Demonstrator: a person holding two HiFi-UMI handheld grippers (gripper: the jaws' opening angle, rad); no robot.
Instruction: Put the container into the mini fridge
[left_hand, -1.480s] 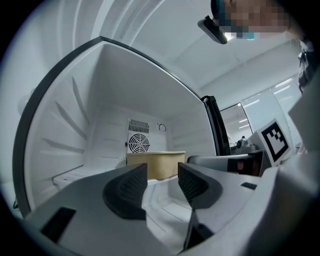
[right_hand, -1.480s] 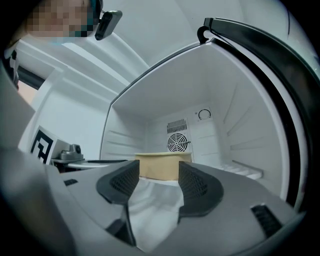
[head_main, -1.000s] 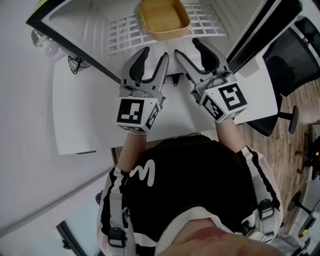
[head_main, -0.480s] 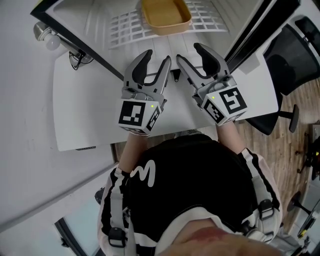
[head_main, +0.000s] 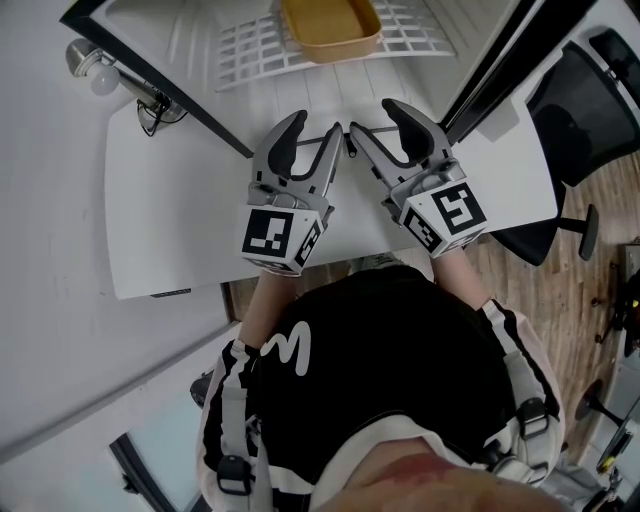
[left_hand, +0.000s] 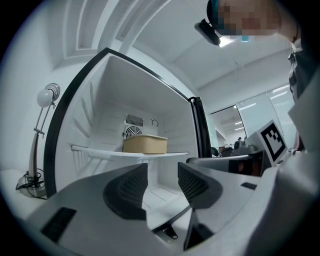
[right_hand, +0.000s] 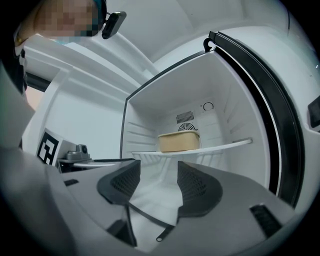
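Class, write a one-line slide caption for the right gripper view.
Open, empty right gripper faces the open mini fridge, with the tan container sitting on its white shelf.

Tan container (head_main: 330, 24), white mini fridge (right_hand: 150, 120)

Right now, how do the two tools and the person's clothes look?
The left tool and right tool are grey, with curved jaws lined by black dotted pads. Each carries a white cube with black square markers. The person wears a black top with white sleeve stripes.
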